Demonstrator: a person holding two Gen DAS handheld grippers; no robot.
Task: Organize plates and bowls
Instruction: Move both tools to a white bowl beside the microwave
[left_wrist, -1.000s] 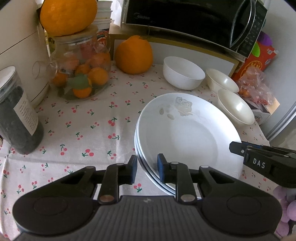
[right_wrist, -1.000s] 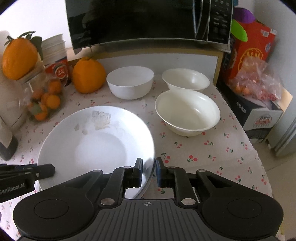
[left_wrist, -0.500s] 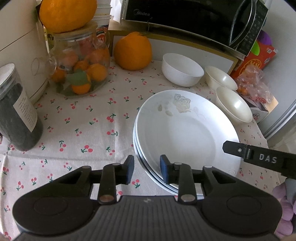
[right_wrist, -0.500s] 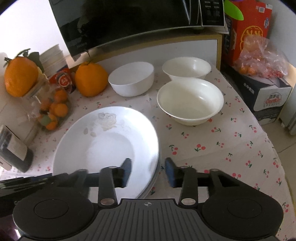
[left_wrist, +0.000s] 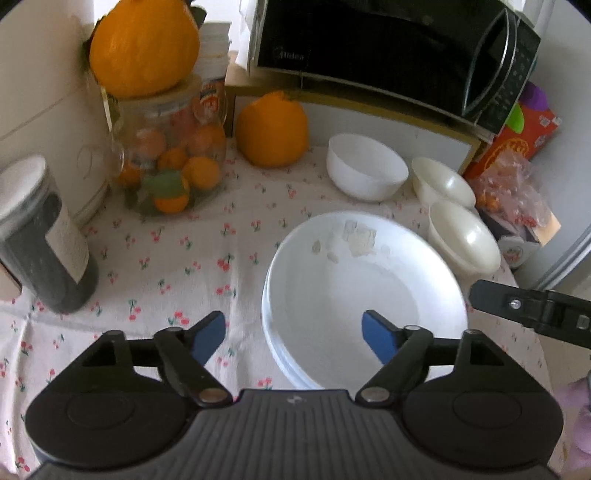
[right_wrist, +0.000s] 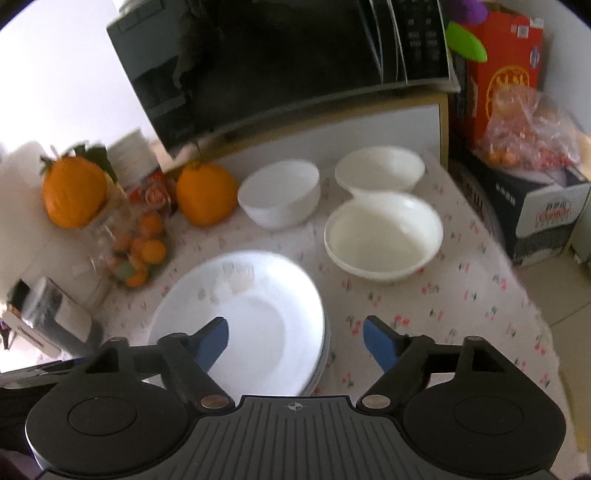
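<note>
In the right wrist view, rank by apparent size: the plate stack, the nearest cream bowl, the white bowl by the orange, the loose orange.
1. Plate stack, though nearest the camera.
2. Nearest cream bowl.
3. White bowl.
4. Loose orange, close to the white bowl in size.

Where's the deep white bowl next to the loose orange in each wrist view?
Left wrist: deep white bowl sits upper right of centre, behind the plate stack, right of the loose orange.
Right wrist: deep white bowl sits just left of centre, upper half, behind the plate stack, right of the loose orange.
Shared landmark: the microwave above and behind the bowl.
</note>
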